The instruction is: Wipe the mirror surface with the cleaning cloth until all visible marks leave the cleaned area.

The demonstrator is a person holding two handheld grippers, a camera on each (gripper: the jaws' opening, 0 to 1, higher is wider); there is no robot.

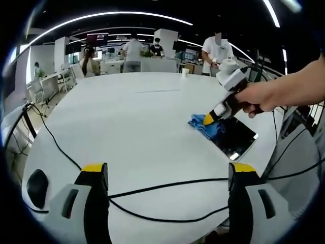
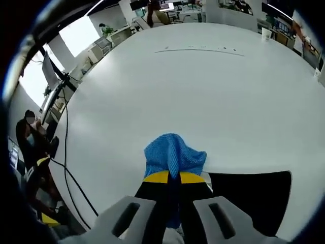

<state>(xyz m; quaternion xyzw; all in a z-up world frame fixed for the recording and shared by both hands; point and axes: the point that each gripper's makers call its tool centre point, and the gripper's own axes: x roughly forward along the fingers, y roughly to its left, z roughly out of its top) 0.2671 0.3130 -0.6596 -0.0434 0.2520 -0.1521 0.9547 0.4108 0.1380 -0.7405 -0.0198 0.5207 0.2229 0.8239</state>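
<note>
White table (image 1: 137,132) in an open office; right gripper (image 2: 174,177) pinches blue cloth (image 2: 172,152) beside mirror (image 2: 254,195); left gripper (image 1: 167,175) fingers spread.

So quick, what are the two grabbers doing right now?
Left gripper: open, holding nothing, above the white table.
Right gripper: shut on the blue cloth, at the edge of the mirror.
</note>
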